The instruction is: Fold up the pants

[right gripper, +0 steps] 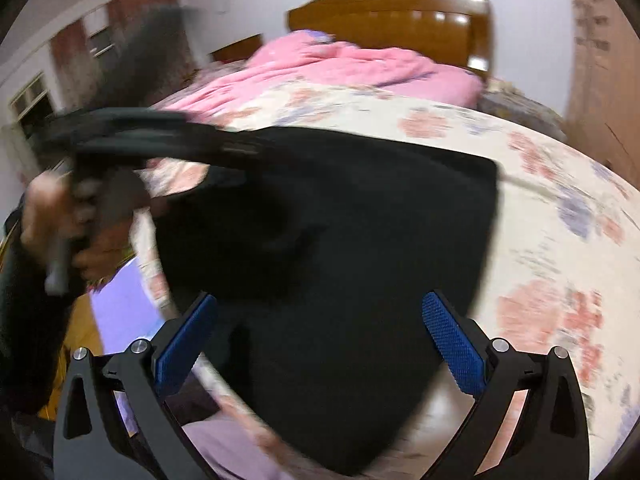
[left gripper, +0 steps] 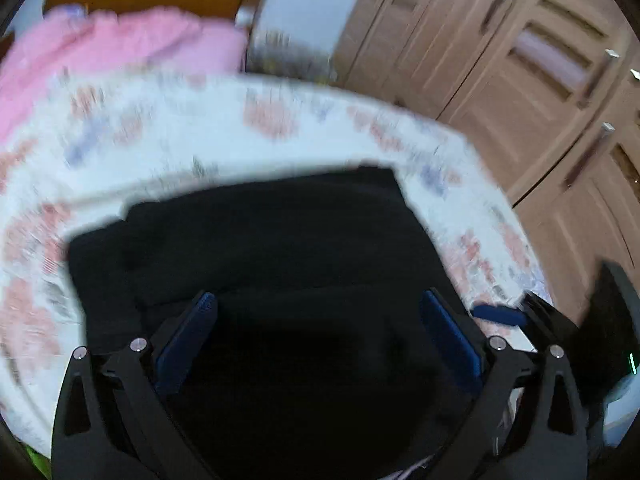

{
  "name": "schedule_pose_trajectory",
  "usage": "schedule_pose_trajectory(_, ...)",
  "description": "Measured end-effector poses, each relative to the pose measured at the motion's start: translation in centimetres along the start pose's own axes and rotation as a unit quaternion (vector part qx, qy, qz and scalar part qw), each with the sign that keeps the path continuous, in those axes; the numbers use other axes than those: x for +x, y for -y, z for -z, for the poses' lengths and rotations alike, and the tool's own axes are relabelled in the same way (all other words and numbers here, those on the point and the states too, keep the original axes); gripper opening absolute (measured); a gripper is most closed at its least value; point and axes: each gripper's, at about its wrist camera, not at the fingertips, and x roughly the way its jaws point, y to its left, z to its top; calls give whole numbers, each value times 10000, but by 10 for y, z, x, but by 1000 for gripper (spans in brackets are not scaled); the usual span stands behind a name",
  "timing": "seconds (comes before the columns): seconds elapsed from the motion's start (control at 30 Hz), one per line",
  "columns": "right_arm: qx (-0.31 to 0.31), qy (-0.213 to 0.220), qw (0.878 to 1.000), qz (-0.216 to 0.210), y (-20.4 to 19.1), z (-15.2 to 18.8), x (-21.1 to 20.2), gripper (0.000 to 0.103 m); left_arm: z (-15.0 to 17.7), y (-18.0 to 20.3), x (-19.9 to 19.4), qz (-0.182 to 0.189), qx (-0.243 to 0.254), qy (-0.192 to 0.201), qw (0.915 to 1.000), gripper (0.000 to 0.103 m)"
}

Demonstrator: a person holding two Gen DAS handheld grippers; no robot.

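The black pants (left gripper: pixel 256 248) lie folded into a compact block on the floral bedsheet (left gripper: pixel 200 120). My left gripper (left gripper: pixel 318 300) is open and empty, its blue pads spread just above the near part of the pants. My right gripper (right gripper: pixel 320 304) is open and empty too, above the pants (right gripper: pixel 340 248) near the bed's edge. In the right wrist view the left gripper's body (right gripper: pixel 152 132) and the hand holding it (right gripper: pixel 52 216) show blurred at left, over the pants' far left side. The right gripper's blue fingertip (left gripper: pixel 498 315) shows at right in the left wrist view.
A pink quilt (right gripper: pixel 340 68) is bunched at the head of the bed by the wooden headboard (right gripper: pixel 392 12). Wooden wardrobe doors (left gripper: pixel 520 80) stand along the bed's right side. The floor and purple fabric (right gripper: pixel 124 312) show beyond the bed's near left edge.
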Motion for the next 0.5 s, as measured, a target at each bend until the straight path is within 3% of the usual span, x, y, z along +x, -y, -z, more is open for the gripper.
schedule_pose_trajectory(0.07,-186,-108,9992,-326,-12,3,7,98,1,-15,22,-57,-104,-390,9992,101)
schedule_pose_trajectory(0.2,-710,-228,9969,-250,-24,15,13,99,9,-25,17,219,-99,-156,9996,101)
schedule_pose_trajectory(0.27,-766,-187,9968,-150,-31,16,5,99,15,-26,17,194,27,-27,9998,101)
schedule_pose_trajectory(0.33,-965,-159,9946,-341,-42,19,-2,99,16,-19,19,99,146,23,9998,101)
schedule_pose_trajectory(0.43,-1239,-404,9915,-56,-50,24,9,99,18,-16,23,62,187,111,9997,101)
schedule_pose_trajectory(0.5,-1164,-450,9919,-229,-50,25,5,99,17,-18,23,150,153,166,9996,101)
